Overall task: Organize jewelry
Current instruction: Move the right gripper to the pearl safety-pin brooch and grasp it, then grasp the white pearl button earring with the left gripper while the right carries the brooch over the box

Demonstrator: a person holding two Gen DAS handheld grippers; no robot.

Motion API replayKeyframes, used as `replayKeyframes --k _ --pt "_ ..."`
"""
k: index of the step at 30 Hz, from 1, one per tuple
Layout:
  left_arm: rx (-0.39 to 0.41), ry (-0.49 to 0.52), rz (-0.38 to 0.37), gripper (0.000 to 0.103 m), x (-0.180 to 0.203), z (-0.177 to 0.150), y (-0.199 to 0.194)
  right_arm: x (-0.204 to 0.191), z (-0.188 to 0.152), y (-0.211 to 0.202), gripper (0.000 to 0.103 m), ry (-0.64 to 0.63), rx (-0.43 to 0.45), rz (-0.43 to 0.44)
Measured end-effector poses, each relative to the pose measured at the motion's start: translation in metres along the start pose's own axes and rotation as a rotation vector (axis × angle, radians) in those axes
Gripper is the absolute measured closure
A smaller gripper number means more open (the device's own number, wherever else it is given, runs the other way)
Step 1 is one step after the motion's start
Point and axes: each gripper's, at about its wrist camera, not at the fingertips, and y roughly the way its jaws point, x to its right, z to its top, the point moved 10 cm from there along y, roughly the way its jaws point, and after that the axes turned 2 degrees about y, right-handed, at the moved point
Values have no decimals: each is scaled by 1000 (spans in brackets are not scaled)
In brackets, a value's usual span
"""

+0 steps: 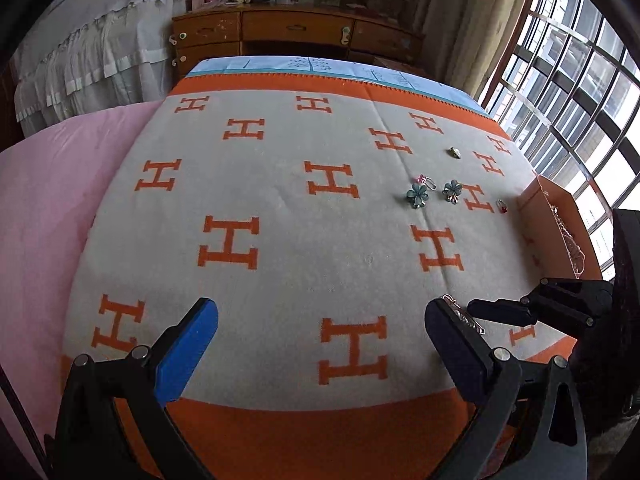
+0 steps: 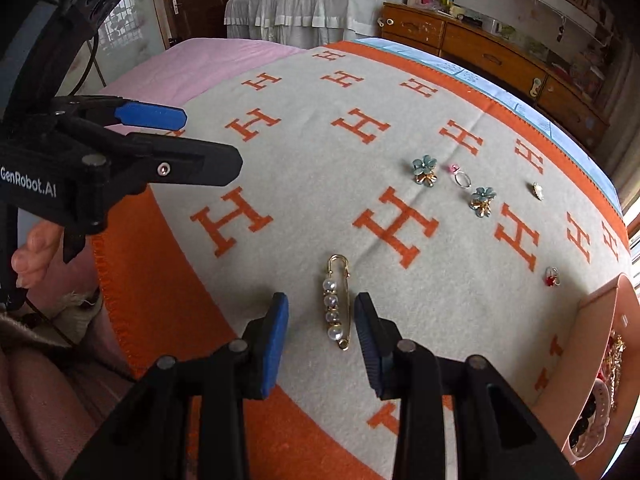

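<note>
Left gripper (image 1: 322, 338) spread as wide as it goes, nothing between the pads, only bare blanket (image 1: 280, 240) there. Wide free stretch of grey cloth with orange H marks ahead of those fingers and off to their left, running to the pink bedding (image 1: 60, 184) at the blanket's left edge. Orange border of the blanket just under and behind the pads.

Right gripper (image 2: 321, 320) partly apart, clamped on nothing. Pearl brooch pin (image 2: 337, 302) flat on the blanket in the gap between the two pads, lengthwise along the fingers, touching neither one. Clasp end ahead of the fingertips, ring end back between them. Same pin half hidden beside the left gripper's right finger in the left wrist view, with the right gripper's tip just beyond it.

Further ahead of the right fingers and off to their right: two blue flower earrings (image 2: 425, 170), a ring with a pink stone (image 2: 460, 176) between them, a small pale piece (image 2: 538, 191) further out, a red-stone ring (image 2: 552, 276) near the box. All apart from one another, with open cloth around each.

Orange box (image 2: 600, 300) at the blanket's right edge, well to the right of the right fingers, open on top. Inside: gold chain jewellery and a pale piece with dark beads, details too blurred to tell.

Wooden dresser (image 1: 296, 32) beyond the blanket's far edge.
</note>
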Motion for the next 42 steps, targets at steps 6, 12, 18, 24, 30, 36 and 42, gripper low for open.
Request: replayKeyframes --k 6,12,18,24,30,36,42 --pt "-10 -15 -14 1 -4 -1 4 2 3 0 89 -28 25 -12" --pt "-20 -21 -19 1 -4 -1 7 7 6 1 96 -37 35 -22" --pt "-22 18 -31 1 12 14 9 33 11 -12 96 91 89 -10" --pt "6 130 -52 1 59 55 14 75 17 -50 96 243 215 -26" --pt "46 222 -80 1 120 111 40 135 15 -95 96 436 353 -73" --pt "12 398 -118 2 175 143 86 188 -1 -118 96 581 420 -126" --pt "-39 564 -135 22 192 155 130 212 -18 -116 96 642 419 -129"
